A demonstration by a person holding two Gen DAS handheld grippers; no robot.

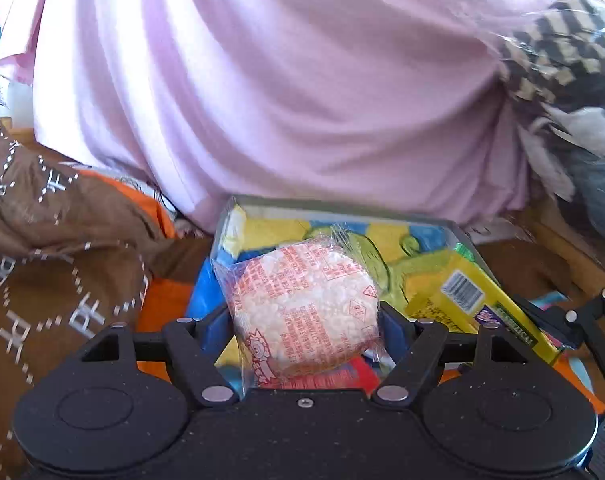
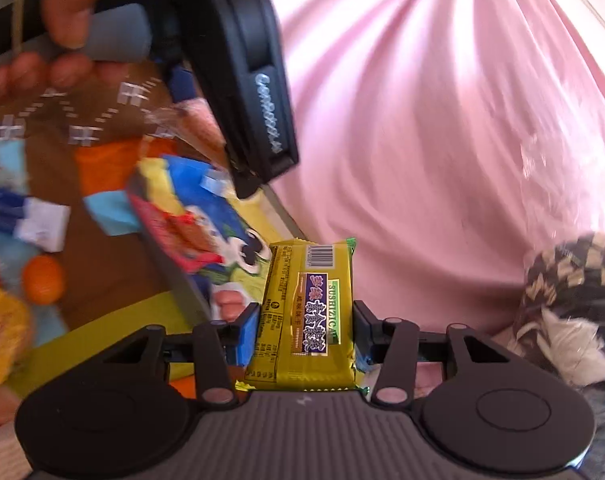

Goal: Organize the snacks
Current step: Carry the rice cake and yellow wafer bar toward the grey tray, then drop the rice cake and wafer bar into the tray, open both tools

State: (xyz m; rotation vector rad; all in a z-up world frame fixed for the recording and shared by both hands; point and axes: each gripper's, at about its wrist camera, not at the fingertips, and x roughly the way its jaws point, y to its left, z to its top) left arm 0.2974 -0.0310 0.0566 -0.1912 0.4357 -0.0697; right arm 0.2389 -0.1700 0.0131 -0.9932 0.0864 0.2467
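My left gripper [image 1: 304, 320] is shut on a round puffed rice cake in clear wrap with red print [image 1: 306, 308], held just above a shallow box with a colourful cartoon lining [image 1: 342, 210]. My right gripper [image 2: 304, 328] is shut on a yellow snack packet with a barcode and a purple label [image 2: 308, 312]. That yellow packet [image 1: 478, 304] also shows in the left wrist view, at the box's right side. In the right wrist view the left gripper's black body [image 2: 238, 76] hangs over the box [image 2: 174, 208], held by a hand [image 2: 62, 20].
A large pink cloth [image 1: 294, 92] bulges behind the box. A brown patterned fabric [image 1: 50, 248] lies at the left. A checkered item in clear plastic [image 1: 562, 48] sits at the right. An orange ball [image 2: 42, 280] and a blue-white packet [image 2: 26, 216] lie left of the box.
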